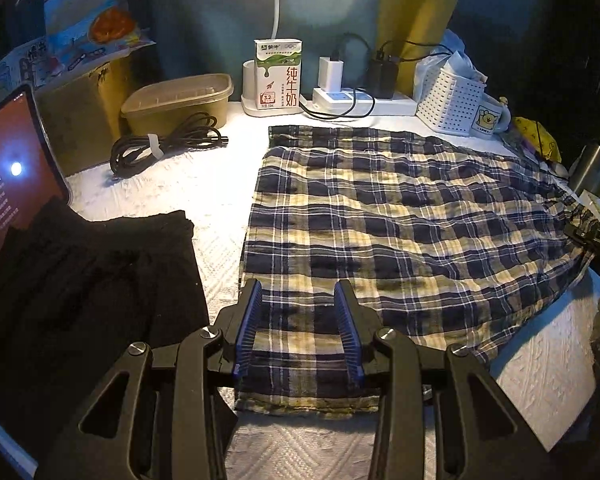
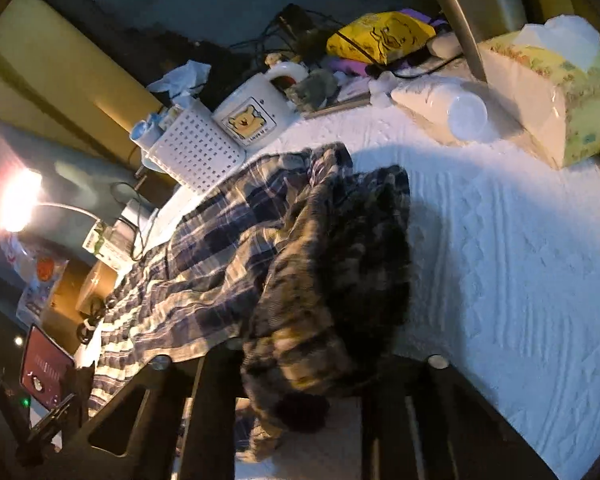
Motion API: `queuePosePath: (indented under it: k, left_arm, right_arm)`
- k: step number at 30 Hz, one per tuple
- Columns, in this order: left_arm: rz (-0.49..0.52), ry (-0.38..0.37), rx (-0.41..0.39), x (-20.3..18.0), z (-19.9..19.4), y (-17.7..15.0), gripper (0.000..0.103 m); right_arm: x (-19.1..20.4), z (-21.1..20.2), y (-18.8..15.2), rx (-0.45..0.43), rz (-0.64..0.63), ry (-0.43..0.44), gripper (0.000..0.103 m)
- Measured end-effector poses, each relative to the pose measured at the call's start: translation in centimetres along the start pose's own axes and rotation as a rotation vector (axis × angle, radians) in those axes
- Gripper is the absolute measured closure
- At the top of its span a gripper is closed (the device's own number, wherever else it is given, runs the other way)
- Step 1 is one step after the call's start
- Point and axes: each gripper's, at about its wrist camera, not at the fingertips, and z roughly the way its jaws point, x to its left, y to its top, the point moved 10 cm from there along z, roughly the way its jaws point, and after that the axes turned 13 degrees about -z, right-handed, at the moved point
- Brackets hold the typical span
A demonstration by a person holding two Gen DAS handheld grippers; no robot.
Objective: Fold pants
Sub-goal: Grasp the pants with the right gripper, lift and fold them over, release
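Note:
Blue, black and cream plaid pants [image 1: 384, 224] lie spread flat on the white textured cover [image 1: 204, 184]. My left gripper [image 1: 300, 292] is open, its blue-padded fingers [image 1: 250, 320] resting over the near hem of the pants, with cloth between them. In the right wrist view the far end of the pants [image 2: 324, 280] is bunched and lifted off the cover. My right gripper [image 2: 300, 392] is shut on this bunch; its fingertips are hidden by the cloth. The right gripper's body shows at the right edge of the left wrist view [image 1: 596, 240].
A black folded garment [image 1: 88, 280] lies left, by a tablet [image 1: 8, 184]. A cable coil [image 1: 164, 148], lidded box [image 1: 180, 100], milk carton [image 1: 278, 74], power strip [image 1: 360, 100], white basket [image 1: 448, 104] and bear mug [image 2: 256, 116] line the back. A tissue pack [image 2: 556, 92] stands right.

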Motion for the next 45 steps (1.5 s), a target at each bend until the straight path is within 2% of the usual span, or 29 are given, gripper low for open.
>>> queuePosePath:
  k: [4,12,17,26,34,39,45]
  left_arm:
    - [0.015,-0.004,-0.002,-0.9,0.0,0.3,0.066]
    - [0.037,-0.037,0.002,-2.9,0.1,0.4,0.066]
    - [0.037,-0.059,0.001,-3.4,0.2,0.4,0.066]
    - [-0.003,-0.079,-0.035,-0.6,-0.5,0.8,0.066]
    - [-0.005,-0.084,-0.084,2.4,-1.5,1.0,0.066]
    - [0.02,-0.11,-0.119,3.7,-2.4,1.3,0.066]
    - [-0.026,-0.117,-0.124,6.7,-3.0,1.2,0.066]
  right_arm:
    - [-0.9,-1.3,1.0,-0.03,-0.045,-0.025,0.09]
    - [-5.2,-5.6,3.6,-0.105,-0.061,-0.139,0.09]
    - [-5.2,-7.5,4.6,-0.129,-0.099,-0.172,0.09]
    - [2.0,-8.9,7.0,-0.18,-0.241,-0.162,0.09]
    - [10.1,-6.8,7.5,-0.164,-0.378,-0.143,0.09]
    - [15.3,-4.2,6.6,-0.125,-0.46,-0.123,0.09]
    - [22.1,1.3,2.8,-0.024,-0.567,-0.067,0.09]
